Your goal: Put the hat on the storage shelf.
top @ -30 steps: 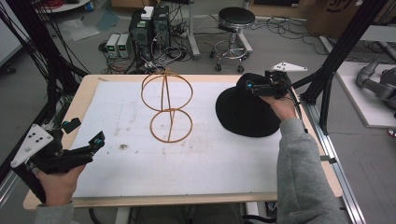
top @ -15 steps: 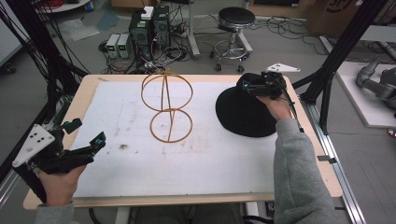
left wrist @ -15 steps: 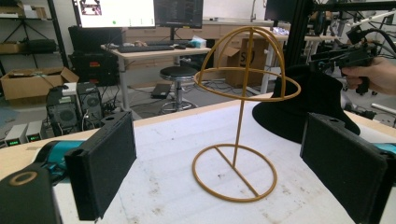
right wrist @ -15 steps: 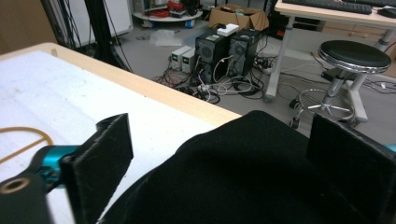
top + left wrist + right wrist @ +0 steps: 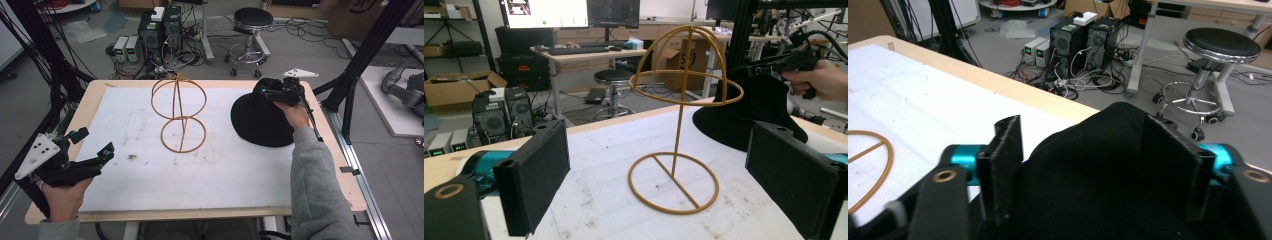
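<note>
A black hat [image 5: 260, 120] lies on the right of the white mat. My right gripper [image 5: 267, 90] sits at the top of its crown. In the right gripper view the crown [image 5: 1088, 170] bulges up between the jaws and both pads touch the fabric; the jaws have just been closing on it. A gold wire hat stand [image 5: 179, 107] stands upright mid-table, apart from the hat. My left gripper [image 5: 95, 142] hovers open over the mat's left edge with nothing in it. It faces the stand [image 5: 679, 125], with the hat [image 5: 749, 110] behind.
The white mat [image 5: 200, 175] covers most of the wooden table [image 5: 95, 97]. Black frame posts [image 5: 360, 65] rise at the right and left of the table. Computers [image 5: 160, 30] and a stool [image 5: 252, 22] stand on the floor beyond the far edge.
The right gripper has shifted slightly over the hat's crown, and its jaws stand narrower around the crown. The left gripper, the stand and the hat have stayed put.
</note>
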A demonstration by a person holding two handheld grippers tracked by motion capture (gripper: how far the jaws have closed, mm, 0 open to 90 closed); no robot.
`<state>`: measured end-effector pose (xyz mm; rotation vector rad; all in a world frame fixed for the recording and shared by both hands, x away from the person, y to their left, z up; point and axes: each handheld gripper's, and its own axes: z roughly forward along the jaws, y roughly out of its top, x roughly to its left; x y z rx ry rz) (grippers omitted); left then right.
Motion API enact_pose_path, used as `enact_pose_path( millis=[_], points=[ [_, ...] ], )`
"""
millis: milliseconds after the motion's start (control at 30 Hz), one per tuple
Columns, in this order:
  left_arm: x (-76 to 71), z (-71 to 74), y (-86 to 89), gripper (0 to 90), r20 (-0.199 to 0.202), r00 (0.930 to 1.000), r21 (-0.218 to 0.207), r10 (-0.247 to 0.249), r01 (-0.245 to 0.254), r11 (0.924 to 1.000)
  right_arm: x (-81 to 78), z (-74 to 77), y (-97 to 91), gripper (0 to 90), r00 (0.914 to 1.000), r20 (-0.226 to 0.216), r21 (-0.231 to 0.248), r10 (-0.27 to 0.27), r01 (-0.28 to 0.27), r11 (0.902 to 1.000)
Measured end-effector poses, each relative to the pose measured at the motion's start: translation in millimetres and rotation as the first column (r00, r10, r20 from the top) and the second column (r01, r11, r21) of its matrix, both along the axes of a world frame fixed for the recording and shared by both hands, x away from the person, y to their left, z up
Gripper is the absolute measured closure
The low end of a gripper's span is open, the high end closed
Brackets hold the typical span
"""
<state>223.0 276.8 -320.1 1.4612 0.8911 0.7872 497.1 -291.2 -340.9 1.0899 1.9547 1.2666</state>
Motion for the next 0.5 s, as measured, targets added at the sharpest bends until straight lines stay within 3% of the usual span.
enact_pose_path(
  millis=[200,233,333,500],
  points=[
    [-0.3,0.1,0.7,10.9,0.0,1.0,-0.001,-0.001,0.001,1.0,-0.3,-1.9,-0.5,54.0,0.9992,-0.038,0.0,-0.015,0.015,0.9999],
    [-0.3,0.1,0.7,10.9,0.0,1.0,-0.001,-0.001,0.001,1.0,-0.3,-1.9,-0.5,54.0,0.9992,-0.038,0.0,-0.015,0.015,0.9999],
    [-0.6,0.3,0.8,10.9,0.001,1.0,0.0,-0.001,0.001,1.0,-1.6,-2.1,1.4,66.5,0.9994,-0.034,-0.02,-0.004,0.003,0.9998],
    [-0.9,0.4,0.7,10.9,0.001,1.0,-0.001,0.001,-0.001,1.0,-3.9,-2.4,1.3,79.8,0.9995,-0.03,-0.052,0.0,-0.001,0.9986]
  ],
)
